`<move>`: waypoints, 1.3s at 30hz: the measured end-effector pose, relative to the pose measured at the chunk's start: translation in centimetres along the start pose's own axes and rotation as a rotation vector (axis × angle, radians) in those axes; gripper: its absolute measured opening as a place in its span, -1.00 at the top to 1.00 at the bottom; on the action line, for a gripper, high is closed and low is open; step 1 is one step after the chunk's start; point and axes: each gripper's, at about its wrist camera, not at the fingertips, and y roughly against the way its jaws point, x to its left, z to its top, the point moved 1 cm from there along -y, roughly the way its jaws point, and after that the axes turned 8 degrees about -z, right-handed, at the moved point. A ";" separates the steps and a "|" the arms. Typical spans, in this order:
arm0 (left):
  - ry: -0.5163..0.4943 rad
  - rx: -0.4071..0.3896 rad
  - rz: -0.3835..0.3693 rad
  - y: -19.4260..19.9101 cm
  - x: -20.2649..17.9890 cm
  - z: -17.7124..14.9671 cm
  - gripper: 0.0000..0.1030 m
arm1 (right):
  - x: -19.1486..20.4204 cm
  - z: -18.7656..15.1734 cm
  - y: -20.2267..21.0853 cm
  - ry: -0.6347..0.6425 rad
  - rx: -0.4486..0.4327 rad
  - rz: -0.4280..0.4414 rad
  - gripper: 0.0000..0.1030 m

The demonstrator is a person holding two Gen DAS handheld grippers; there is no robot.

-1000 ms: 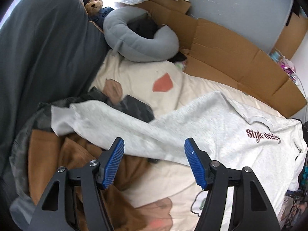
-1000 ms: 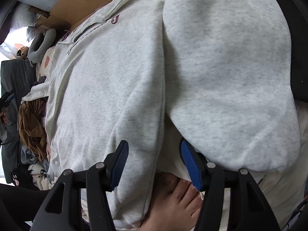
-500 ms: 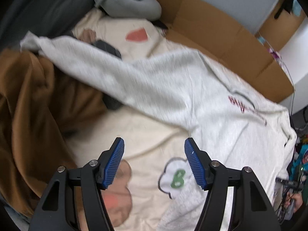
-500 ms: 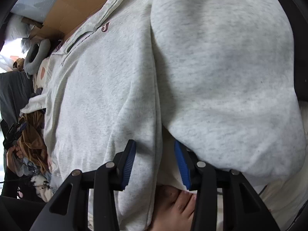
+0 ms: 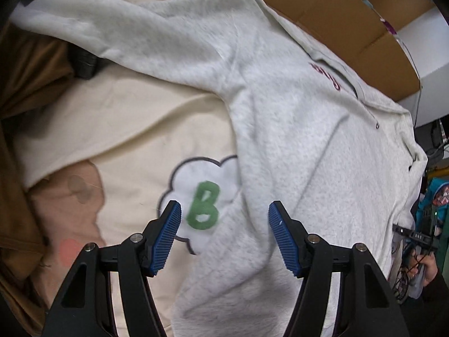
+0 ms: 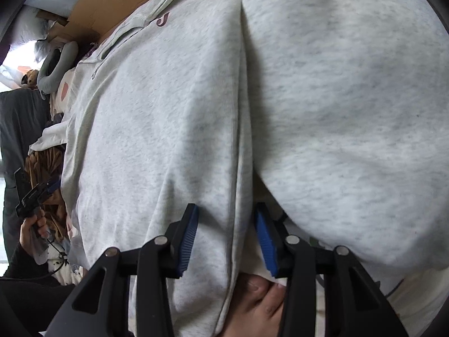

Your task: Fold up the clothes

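A light grey hoodie (image 5: 294, 118) with dark red lettering lies front-up on a cream bedsheet (image 5: 134, 129). One sleeve (image 5: 126, 28) stretches away to the far left. My left gripper (image 5: 224, 233) hovers open over the hoodie's side edge and the green "B" cloud print (image 5: 203, 207), holding nothing. In the right wrist view the hoodie (image 6: 157, 118) fills the frame. My right gripper (image 6: 226, 236) straddles a side fold of the cloth, its jaws partly narrowed with a gap still showing. A bulging grey sleeve (image 6: 350, 112) lies to the right.
A brown garment (image 5: 25, 84) and a dark item (image 5: 84, 61) are heaped at the left. Cardboard (image 5: 322, 2) lines the far side of the bed. A bare foot (image 6: 261, 303) sits under the right gripper. A grey neck pillow (image 6: 56, 67) lies at the far end.
My left gripper swung down and right, from the brown pile and sleeve to the hoodie's lower side by the "B" print. My right gripper's jaws narrowed around the cloth fold and moved closer.
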 end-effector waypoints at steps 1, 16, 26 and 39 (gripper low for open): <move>-0.004 0.008 -0.001 -0.3 -0.2 -0.1 -0.28 | 0.0 0.0 -0.1 0.001 -0.004 -0.006 0.75; -0.043 0.070 -0.002 -1.6 -0.9 -1.4 -0.28 | -3.4 -1.5 4.0 -0.089 -0.038 -0.098 0.93; -0.035 0.012 -0.024 0.0 -0.3 -1.3 -0.28 | -3.7 -1.6 6.1 -0.069 -0.063 -0.168 0.94; -0.083 -0.002 -0.048 -3.0 -0.8 -0.4 -0.28 | -4.2 -1.3 5.2 -0.058 -0.032 -0.229 0.94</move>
